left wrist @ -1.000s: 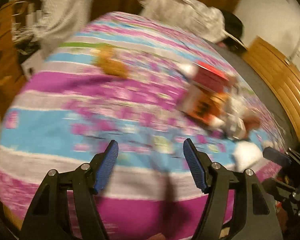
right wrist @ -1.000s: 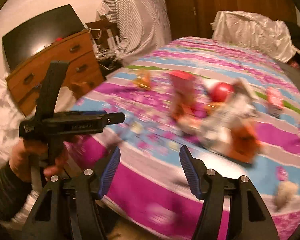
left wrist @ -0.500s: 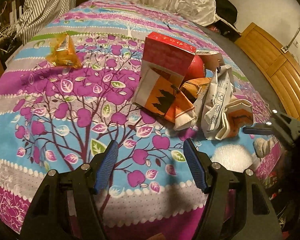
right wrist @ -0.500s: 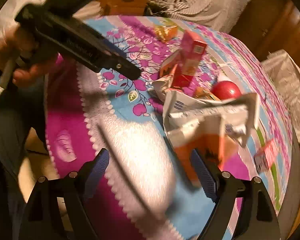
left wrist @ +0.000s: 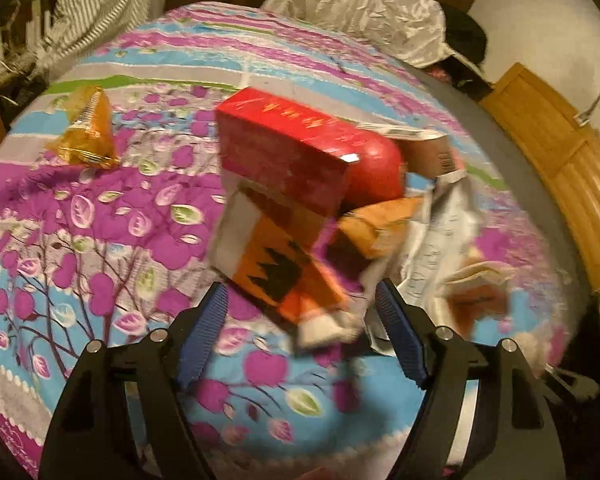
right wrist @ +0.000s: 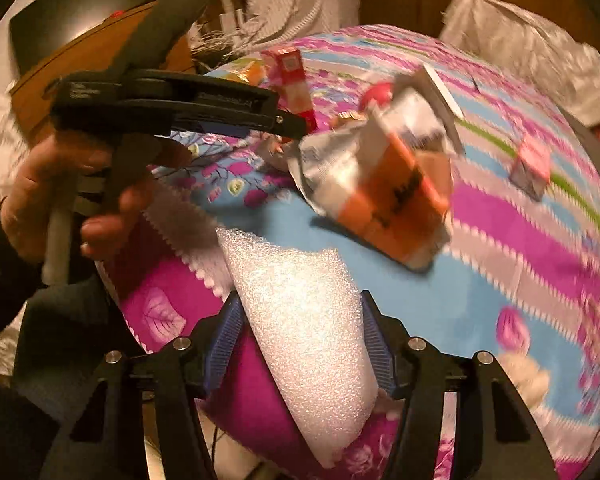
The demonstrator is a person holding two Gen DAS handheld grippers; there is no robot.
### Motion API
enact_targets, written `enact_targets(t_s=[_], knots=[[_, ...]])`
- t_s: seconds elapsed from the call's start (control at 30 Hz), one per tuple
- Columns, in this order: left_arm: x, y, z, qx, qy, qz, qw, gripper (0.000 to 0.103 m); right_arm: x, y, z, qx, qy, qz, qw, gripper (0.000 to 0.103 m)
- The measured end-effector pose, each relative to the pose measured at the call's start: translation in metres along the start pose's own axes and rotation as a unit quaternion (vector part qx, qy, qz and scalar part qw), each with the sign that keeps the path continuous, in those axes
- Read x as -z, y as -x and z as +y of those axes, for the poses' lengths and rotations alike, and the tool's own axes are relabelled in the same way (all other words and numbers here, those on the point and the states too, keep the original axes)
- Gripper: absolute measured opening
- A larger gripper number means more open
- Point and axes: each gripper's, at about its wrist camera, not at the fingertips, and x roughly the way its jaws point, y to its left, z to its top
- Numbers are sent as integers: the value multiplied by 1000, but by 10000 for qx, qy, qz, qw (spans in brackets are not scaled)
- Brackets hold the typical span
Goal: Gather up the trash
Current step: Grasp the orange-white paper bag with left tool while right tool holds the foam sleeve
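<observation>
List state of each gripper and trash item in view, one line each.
left gripper: open, orange carton end between its fingers
right gripper: open, straddling the foam sheet
foam sheet: flat at bed edge, between the pads
orange carton: crushed, lying in pile
red box: closed, atop pile
yellow wrapper: crumpled, lying apart from pile
small pink box: upright, apart from pile

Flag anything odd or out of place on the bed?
Packaging litters the floral bedspread: a red cardboard box leans on a torn orange carton beside crumpled white paper. A white foam sheet lies between the right gripper jaws, overhanging the edge.
</observation>
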Motion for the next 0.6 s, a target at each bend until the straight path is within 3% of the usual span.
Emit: enact_targets(t_s=[0.1,0.17,0.43,0.5,0.6], knots=[[5,-1,21,-168,93,115,9997,74,4,0,-3,-57,-159,-114,9998,60],[9,12,40,-574,10,-18,9983,74,5,3,-8,-108,-221,-205,9995,60],[13,53,132,-1230,780,-254,9890,74,2,-1,-7,-207,-325,-264,9989,60],[15,57,137,-1116,793,-287,9902,74,1,-5,-7,-228,-333,-266,9988,60],[17,56,121,-629,585,-176,9961,74,0,-9,-7,-237,-340,-240,9989,61]])
